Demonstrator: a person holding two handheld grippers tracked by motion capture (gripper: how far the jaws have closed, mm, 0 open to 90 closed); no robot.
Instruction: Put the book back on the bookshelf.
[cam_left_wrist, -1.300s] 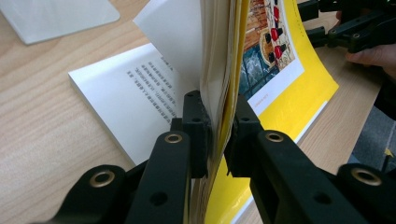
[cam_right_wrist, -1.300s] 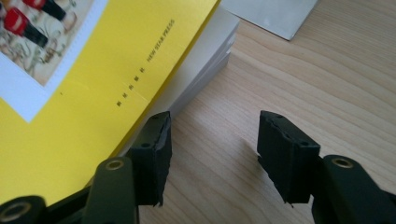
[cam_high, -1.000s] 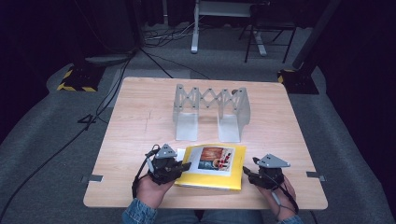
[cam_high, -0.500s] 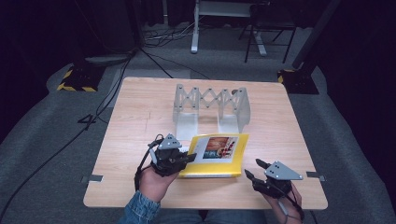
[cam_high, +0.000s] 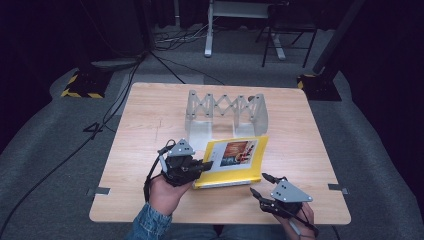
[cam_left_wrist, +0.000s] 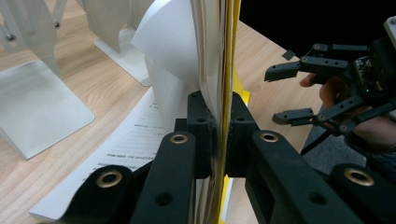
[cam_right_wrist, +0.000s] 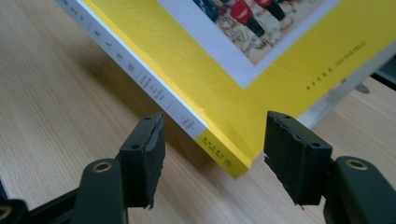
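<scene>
Thin yellow paperback book now lifted, tilted off wooden tabletop; left tongs pinching its edge; right tongs spread, withdrawn.

— Any readable print on the yellow book?
— Small characters down the white spine strip, too blurred to read; a faint line near the cover's edge, also illegible.
— And the loose page under the left gripper?
— Rows of tiny dark print, not legible.
— Labels elsewhere?
— None legible.
</scene>
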